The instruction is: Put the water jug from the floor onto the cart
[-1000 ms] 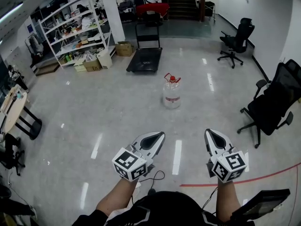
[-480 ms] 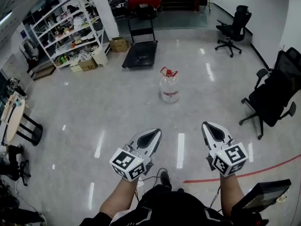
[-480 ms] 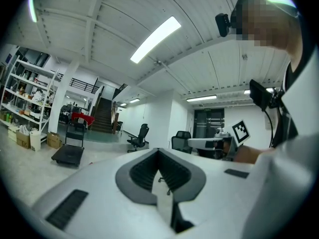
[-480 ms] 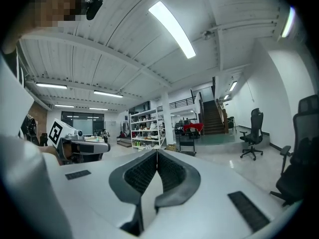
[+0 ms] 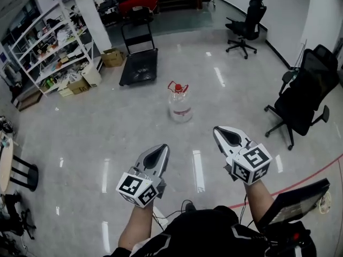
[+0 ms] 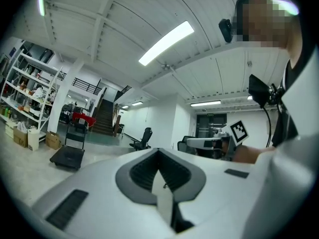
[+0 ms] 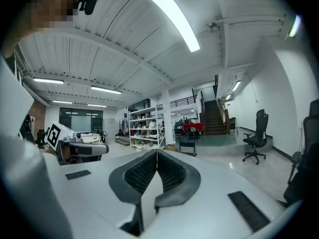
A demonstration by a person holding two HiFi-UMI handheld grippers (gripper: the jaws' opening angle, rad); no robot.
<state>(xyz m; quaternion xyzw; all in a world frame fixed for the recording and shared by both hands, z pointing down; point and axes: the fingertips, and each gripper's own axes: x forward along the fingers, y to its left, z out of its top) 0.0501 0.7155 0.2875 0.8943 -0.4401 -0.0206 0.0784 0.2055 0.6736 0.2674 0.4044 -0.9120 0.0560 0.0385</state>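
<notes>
A clear water jug [image 5: 179, 104] with a red cap and handle stands upright on the shiny floor, ahead of both grippers. Beyond it, further back and to the left, a black flat cart [image 5: 139, 65] with an upright push handle rests on the floor; the cart [image 6: 67, 157] also shows in the left gripper view. My left gripper [image 5: 162, 150] is shut and holds nothing, well short of the jug. My right gripper [image 5: 218, 130] is also shut and empty, to the right of the jug and nearer to me. Neither touches anything.
A black office chair [image 5: 302, 92] stands close on the right; another chair [image 5: 247, 27] is farther back. Shelving [image 5: 47, 51] with boxes lines the left wall. A red line [image 5: 300, 177] crosses the floor at the right. Stairs [image 7: 215, 117] rise at the back.
Both grippers and the head have moved forward across the floor; the jug and cart now sit nearer and further left in the head view. Both grippers stay shut.
</notes>
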